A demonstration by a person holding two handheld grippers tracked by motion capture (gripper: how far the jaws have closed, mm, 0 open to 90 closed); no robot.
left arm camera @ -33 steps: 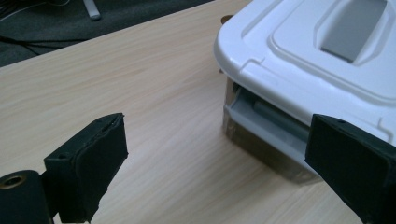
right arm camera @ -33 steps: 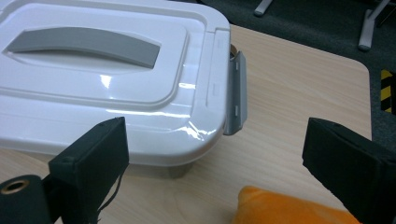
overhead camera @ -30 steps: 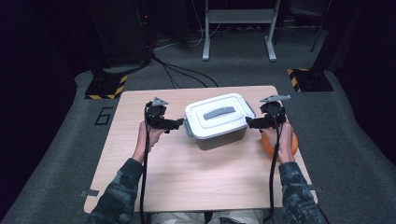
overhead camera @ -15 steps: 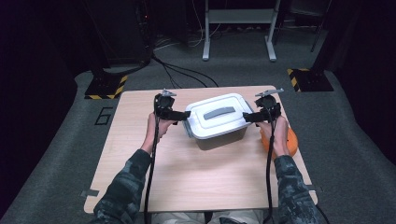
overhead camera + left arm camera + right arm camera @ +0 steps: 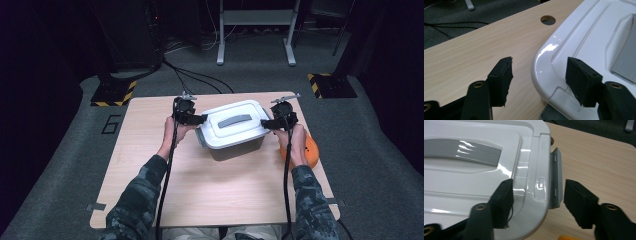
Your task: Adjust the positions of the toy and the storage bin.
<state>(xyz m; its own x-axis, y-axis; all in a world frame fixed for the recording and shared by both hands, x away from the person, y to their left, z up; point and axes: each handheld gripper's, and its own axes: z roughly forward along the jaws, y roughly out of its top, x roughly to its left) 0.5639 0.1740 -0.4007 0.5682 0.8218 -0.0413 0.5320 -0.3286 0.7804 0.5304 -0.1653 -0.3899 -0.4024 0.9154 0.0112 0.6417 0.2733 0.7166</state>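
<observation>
a pale wood-grain table (image 5: 150, 150) with rounded corners carries a glossy white plastic lid (image 5: 232, 122) on a grey container (image 5: 235, 149), set toward the far edge, about midway between the left and right edges. the lid is smooth and moulded, with stepped ridges, rounded corners and a flat matt grey handle (image 5: 235, 120) sunk in its middle. the left gripper (image 5: 537, 75) is spread open over the lid's left end, one black foam-like pad above the bare wood, the other above the lid; whether either touches cannot be told. the right gripper (image 5: 537, 200) is likewise open, its jaws straddling the lid's right rim and a grey latch (image 5: 556, 180) that stands out from it. a round hole (image 5: 548, 20) is cut in the table by the far edge. an orange object (image 5: 310, 150) lies near the right edge, mostly hidden behind the right hand (image 5: 295, 137); its shape is hard to make out. the container's body is largely covered by the lid
</observation>
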